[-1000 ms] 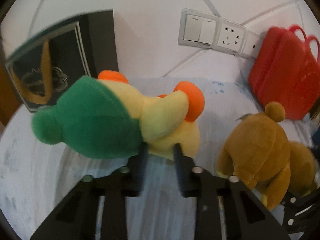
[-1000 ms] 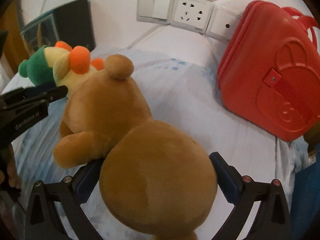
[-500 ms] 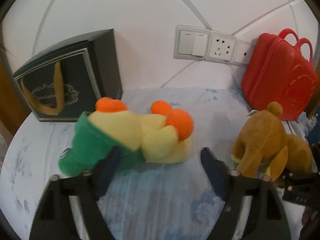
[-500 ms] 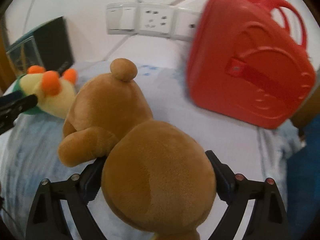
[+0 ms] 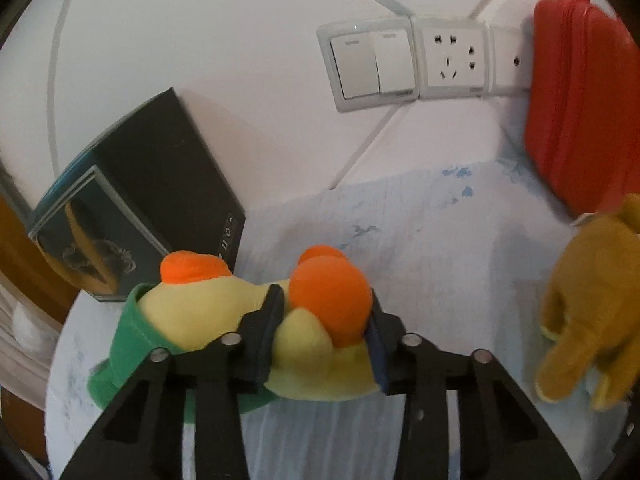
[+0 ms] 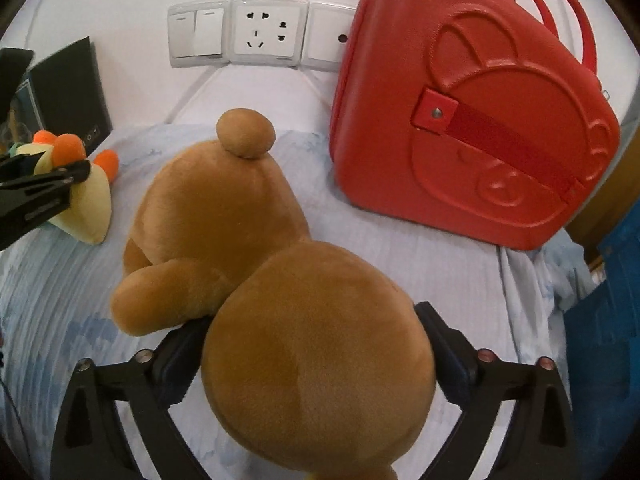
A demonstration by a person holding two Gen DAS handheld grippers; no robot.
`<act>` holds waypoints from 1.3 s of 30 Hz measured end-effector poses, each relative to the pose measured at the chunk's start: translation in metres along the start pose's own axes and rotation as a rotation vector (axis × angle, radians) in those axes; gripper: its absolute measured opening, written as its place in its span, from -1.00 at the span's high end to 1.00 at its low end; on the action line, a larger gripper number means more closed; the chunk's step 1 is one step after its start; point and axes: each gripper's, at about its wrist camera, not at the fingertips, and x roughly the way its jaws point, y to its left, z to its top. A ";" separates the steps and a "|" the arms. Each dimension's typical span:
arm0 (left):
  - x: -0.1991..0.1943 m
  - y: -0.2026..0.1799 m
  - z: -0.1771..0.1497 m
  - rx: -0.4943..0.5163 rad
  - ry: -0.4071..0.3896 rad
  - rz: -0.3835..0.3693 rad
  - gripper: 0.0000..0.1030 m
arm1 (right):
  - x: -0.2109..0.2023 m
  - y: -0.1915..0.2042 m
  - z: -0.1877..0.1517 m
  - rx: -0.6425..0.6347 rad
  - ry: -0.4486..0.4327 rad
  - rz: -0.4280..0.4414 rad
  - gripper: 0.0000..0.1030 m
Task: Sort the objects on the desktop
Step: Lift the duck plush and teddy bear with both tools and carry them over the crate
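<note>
Far left, a dark rectangular box with a gold emblem (image 5: 132, 216) is leaning against the white tiled wall (image 5: 224, 60); in front of it the yellow plush duck with orange beak and feet and a green cap (image 5: 224, 316) is lying on the pale blue patterned cloth (image 5: 432, 280); my left gripper (image 5: 320, 320) is closing right now, its jaws just drawn in around the duck's orange part and yellow body, pads pressing the plush from both sides, so I am gripping the duck; up on the wall a white double switch and socket panel (image 5: 412, 66) is sitting above the cloth; moving right, the brown plush teddy bear (image 6: 256, 248) is lying face down near the duck, apart from it; my right gripper (image 6: 316, 344) is clamping wide around the bear's round head, both pads sinking into the fur; beyond the bear a red hard-shell bag with two handles and an embossed bear face (image 6: 472, 120) is standing upright against the wall; at the far right edge something blue (image 6: 612, 304) is showing, too cut off to tell.
</note>
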 end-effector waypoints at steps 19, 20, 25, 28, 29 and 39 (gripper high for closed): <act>-0.237 0.055 -0.039 -0.144 -0.285 -0.071 0.54 | -0.183 -0.004 -0.003 0.064 -0.257 0.100 -0.71; -0.260 0.054 -0.040 -0.137 -0.316 -0.068 0.54 | -0.199 -0.007 -0.005 0.068 -0.277 0.098 -0.71; -0.340 0.051 -0.045 -0.124 -0.426 -0.087 0.54 | -0.286 -0.021 -0.023 0.090 -0.393 0.068 -0.71; -0.390 0.042 -0.055 -0.103 -0.489 -0.114 0.54 | -0.345 -0.031 -0.042 0.111 -0.469 0.031 -0.71; -0.406 0.038 -0.059 -0.096 -0.510 -0.129 0.54 | -0.360 -0.035 -0.048 0.118 -0.489 0.019 -0.71; -0.538 -0.037 -0.083 0.008 -0.692 -0.316 0.54 | -0.518 -0.106 -0.129 0.221 -0.625 -0.214 -0.71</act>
